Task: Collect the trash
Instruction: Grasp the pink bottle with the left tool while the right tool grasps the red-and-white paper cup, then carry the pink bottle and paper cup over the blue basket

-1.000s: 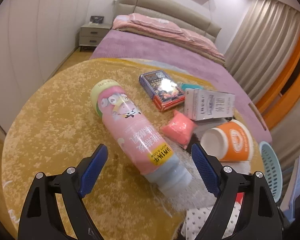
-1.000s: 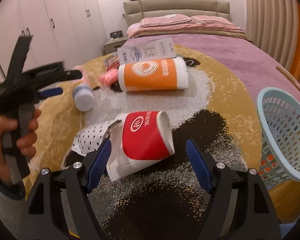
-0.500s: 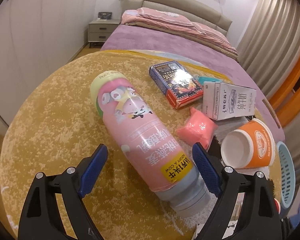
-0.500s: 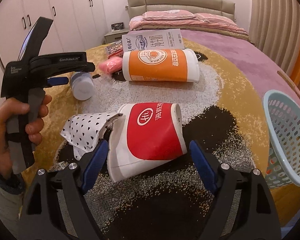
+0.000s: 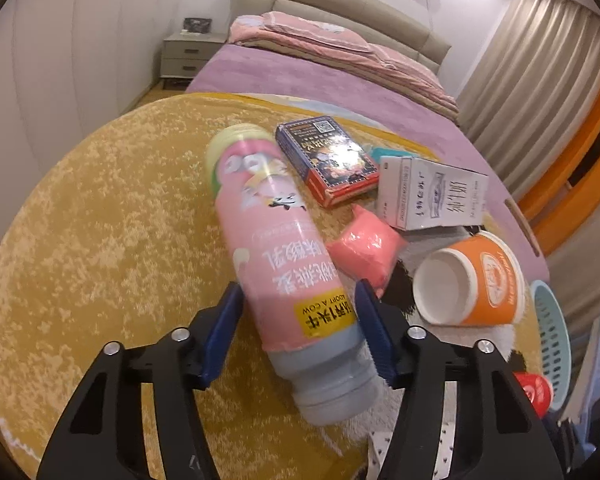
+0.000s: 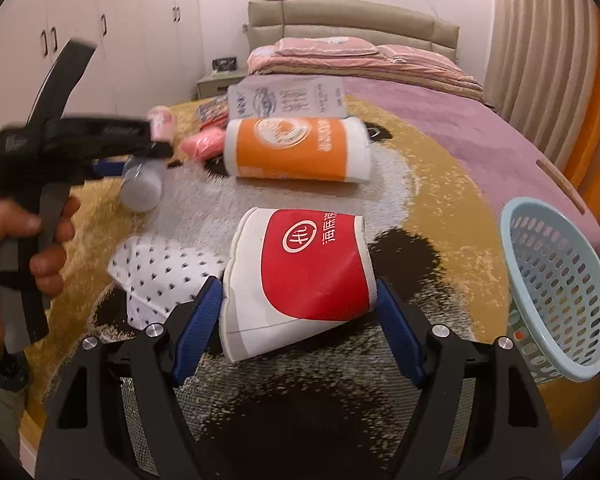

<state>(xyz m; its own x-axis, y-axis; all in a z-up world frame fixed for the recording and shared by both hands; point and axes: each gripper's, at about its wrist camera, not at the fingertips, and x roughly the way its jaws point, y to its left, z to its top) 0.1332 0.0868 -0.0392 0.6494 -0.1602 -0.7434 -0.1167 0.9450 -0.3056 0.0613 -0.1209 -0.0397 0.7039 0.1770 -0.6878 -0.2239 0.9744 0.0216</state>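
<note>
Two grippers work over a yellow rug strewn with trash; the left gripper [image 5: 300, 328] straddles a pink bottle [image 5: 284, 252] lying on its side, fingers nearly touching it; the right gripper [image 6: 300, 312] brackets a crushed red cup [image 6: 304, 280], not yet pinched; a basket [image 6: 556, 280] waits right, likely their destination.
</note>
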